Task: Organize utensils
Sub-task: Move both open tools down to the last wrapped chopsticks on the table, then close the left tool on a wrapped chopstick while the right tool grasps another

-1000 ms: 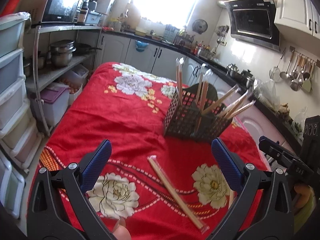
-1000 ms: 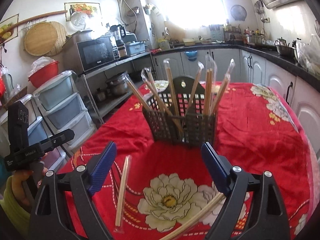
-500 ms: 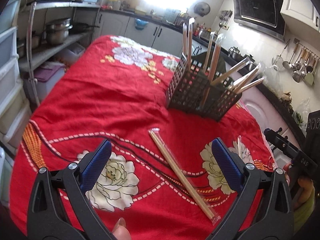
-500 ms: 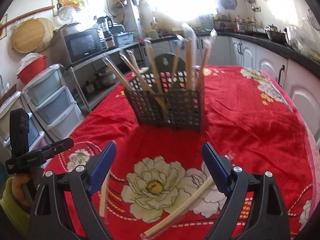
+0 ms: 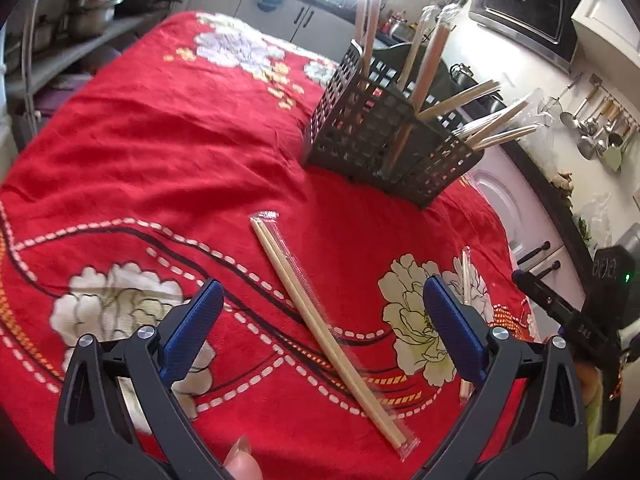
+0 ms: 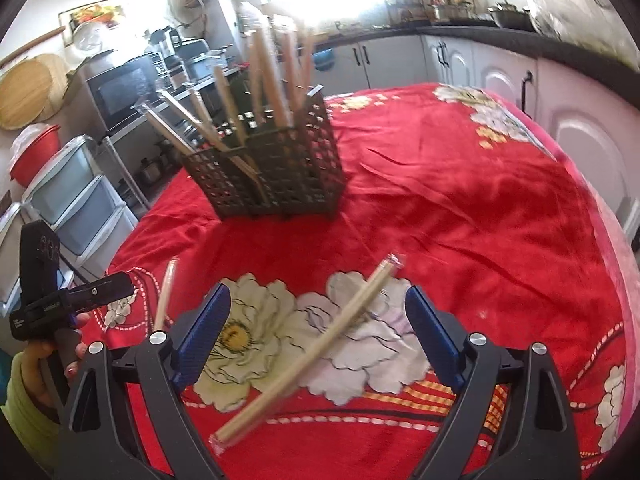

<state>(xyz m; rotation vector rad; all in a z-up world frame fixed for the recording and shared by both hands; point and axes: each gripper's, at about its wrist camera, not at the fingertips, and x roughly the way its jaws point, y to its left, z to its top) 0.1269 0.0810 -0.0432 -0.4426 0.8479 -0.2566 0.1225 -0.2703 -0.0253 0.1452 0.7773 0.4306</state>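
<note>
A: Where is the left wrist camera sitting?

B: Behind its own jaws, looking forward and down, close over the red floral cloth (image 5: 168,152) on the tabletop, with the dark slotted basket (image 5: 384,144) ahead on the right.

A: And the right wrist camera?

B: Likewise tilting down over that cloth (image 6: 460,200), but facing the basket (image 6: 276,168) from the other side, up on its left.

A: What are they sharing?

B: The cloth, the basket, and each other: the right gripper (image 5: 568,312) is showing at the left view's right edge, the left gripper (image 6: 76,300) at the right view's left edge.
</note>
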